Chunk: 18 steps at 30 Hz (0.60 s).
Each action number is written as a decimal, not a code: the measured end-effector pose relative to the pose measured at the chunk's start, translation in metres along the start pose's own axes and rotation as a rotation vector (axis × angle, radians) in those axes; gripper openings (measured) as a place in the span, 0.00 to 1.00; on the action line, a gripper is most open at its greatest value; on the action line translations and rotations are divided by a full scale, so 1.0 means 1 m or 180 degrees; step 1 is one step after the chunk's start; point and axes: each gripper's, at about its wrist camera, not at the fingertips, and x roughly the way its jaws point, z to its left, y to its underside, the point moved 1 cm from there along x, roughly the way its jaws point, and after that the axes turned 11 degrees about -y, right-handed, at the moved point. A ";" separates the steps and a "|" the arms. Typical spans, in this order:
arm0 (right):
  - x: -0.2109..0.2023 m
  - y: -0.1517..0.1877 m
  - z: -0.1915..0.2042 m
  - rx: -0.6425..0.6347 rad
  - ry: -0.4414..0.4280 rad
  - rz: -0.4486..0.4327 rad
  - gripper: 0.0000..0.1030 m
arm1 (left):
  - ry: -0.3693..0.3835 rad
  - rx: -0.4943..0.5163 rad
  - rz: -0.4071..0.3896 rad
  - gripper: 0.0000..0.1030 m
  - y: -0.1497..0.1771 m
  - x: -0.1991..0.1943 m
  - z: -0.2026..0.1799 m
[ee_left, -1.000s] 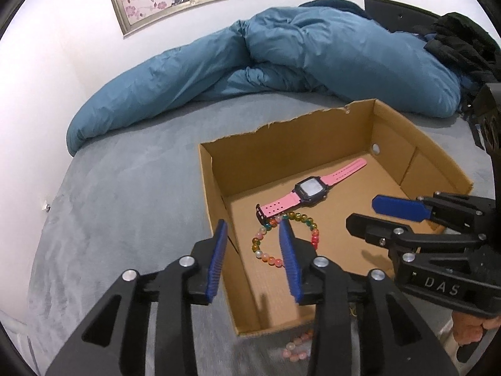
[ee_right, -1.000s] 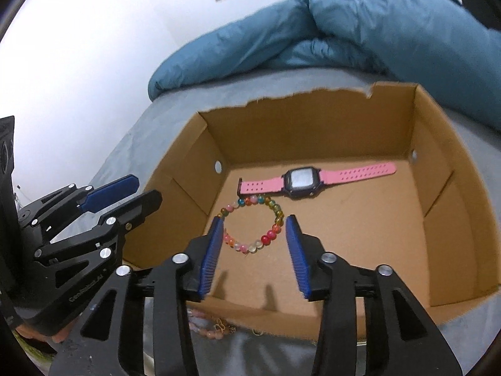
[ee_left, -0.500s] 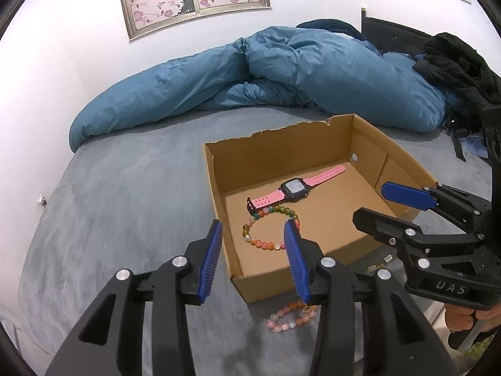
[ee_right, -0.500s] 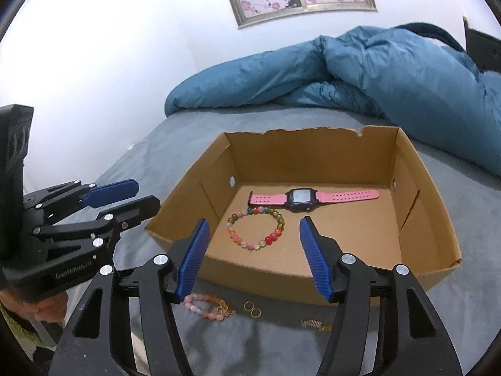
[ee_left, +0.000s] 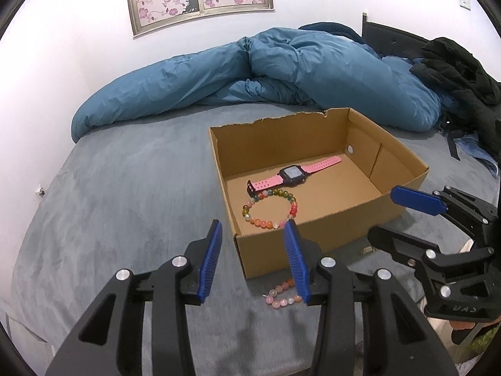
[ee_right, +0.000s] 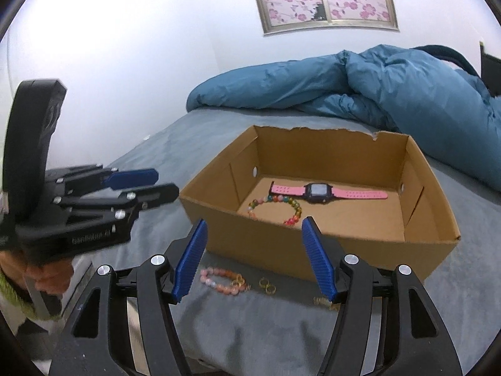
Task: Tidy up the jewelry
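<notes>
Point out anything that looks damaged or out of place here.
The cardboard box has a ragged, torn far rim. A pink bead bracelet, gold rings and another small gold piece lie on the bed outside it, while the watch and multicolored bracelet are inside.

**Right wrist: both grippers empty, short of box**

Right gripper spread wide, holding nothing, hovering over grey bedding before cardboard box. Inside box: pink watch, multicolour bead bracelet touching its strap end. Outside, near front wall: pink bead bracelet, gold rings, small gold piece, type unclear. Left gripper at far left, fingers slightly parted, empty.
</notes>
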 end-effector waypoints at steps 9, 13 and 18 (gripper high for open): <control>-0.009 0.047 -0.020 0.0029 0.0080 0.0299 0.58 | 0.0003 0.0009 0.0029 0.39 0.028 0.001 -0.001; -0.009 0.063 -0.026 0.0036 0.0186 0.0473 0.58 | 0.0035 0.0054 0.0096 0.39 0.046 0.007 -0.004; -0.009 0.072 -0.030 0.0060 0.0262 0.0553 0.58 | 0.0121 0.0142 0.0168 0.39 0.065 0.017 -0.012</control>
